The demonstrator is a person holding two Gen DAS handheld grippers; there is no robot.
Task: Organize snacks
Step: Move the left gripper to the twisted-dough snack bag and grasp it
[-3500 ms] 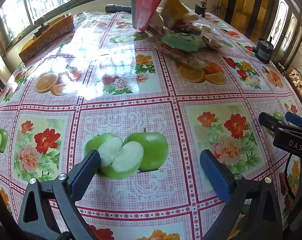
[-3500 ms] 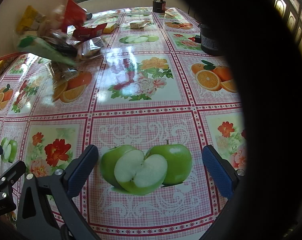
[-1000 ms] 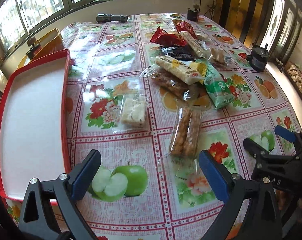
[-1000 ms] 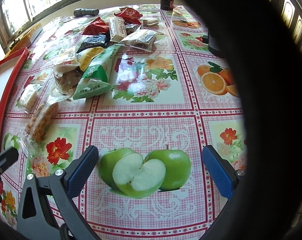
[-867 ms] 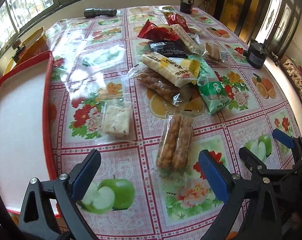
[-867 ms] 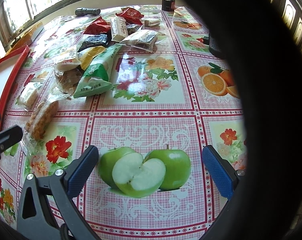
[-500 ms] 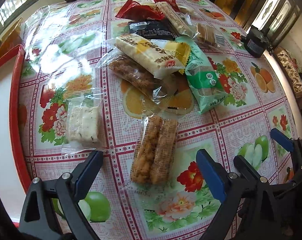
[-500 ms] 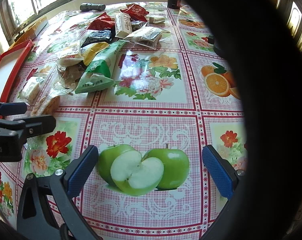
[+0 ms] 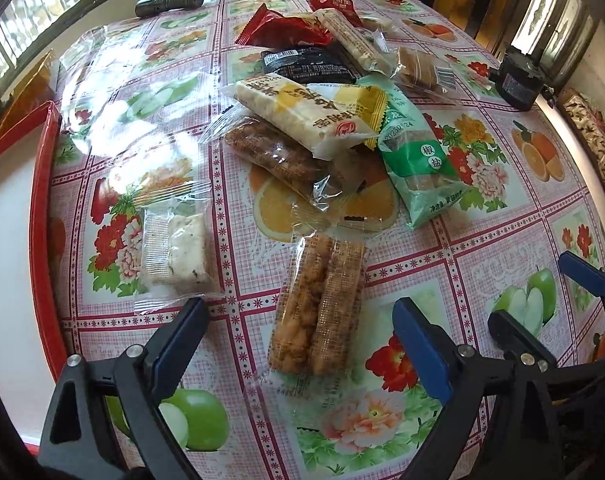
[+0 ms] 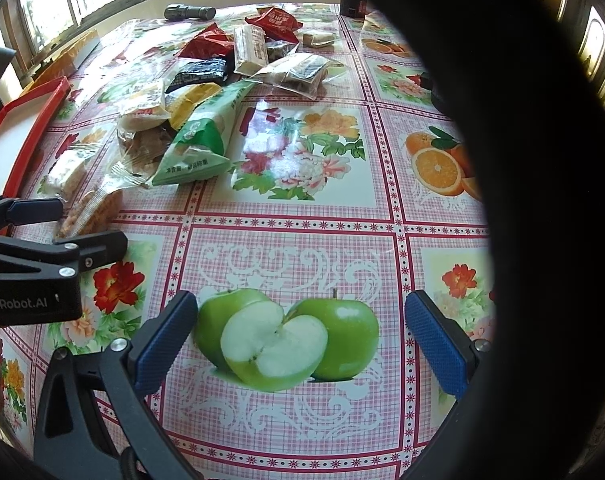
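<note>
A pile of snack packets lies on the fruit-print tablecloth. Nearest in the left wrist view is a clear packet of fried golden sticks (image 9: 318, 304), with a clear packet of white nougat (image 9: 174, 248) to its left. Behind lie a yellow-white bar (image 9: 302, 114), a brown crunchy bar (image 9: 278, 156), a green packet (image 9: 418, 160), a black packet (image 9: 306, 65) and red packets (image 9: 286, 31). My left gripper (image 9: 298, 344) is open, its fingers either side of the fried-stick packet's near end, also seen in the right wrist view (image 10: 58, 224). My right gripper (image 10: 298, 340) is open and empty over a printed apple.
A red-rimmed white tray (image 9: 42, 216) lies at the left, also in the right wrist view (image 10: 34, 120). A black flashlight (image 9: 168, 2) lies at the far edge. A dark jar (image 9: 518, 80) stands at the right. A dark blur covers the right side of the right wrist view.
The snacks were tipped onto the table and the tray set down at the left. My left gripper has moved forward and lower, up to the fried-stick packet. The right gripper has stayed put.
</note>
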